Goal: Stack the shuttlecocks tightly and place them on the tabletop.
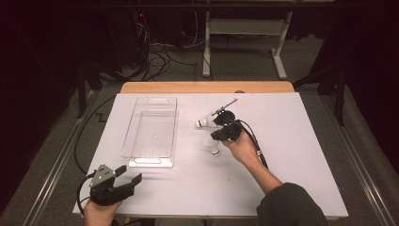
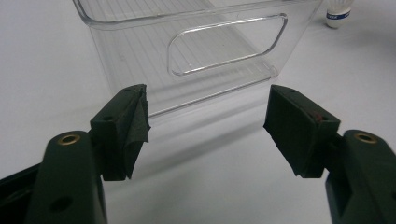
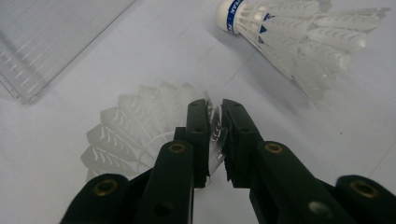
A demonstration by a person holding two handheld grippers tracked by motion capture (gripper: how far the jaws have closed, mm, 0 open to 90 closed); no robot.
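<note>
Pinching the feather skirt of a shuttlecock (image 3: 140, 126), the right claw (image 3: 215, 135) has its jaws nearly together on a thin feather edge, right of the clear bin (image 1: 151, 132) on the white surface (image 1: 291, 155). That hold looks slight: a feather could bend, tear or slip out on lifting, and the shuttlecock might drop short of the bin. A second shuttlecock (image 3: 289, 37) lies just beyond, close enough to be knocked by a careless swing. Its cork carries a blue band with white lettering, too cut off to read. The left claw (image 2: 205, 126) waits at the near left, jaws wide apart and empty, facing the bin's handle slot.
</note>
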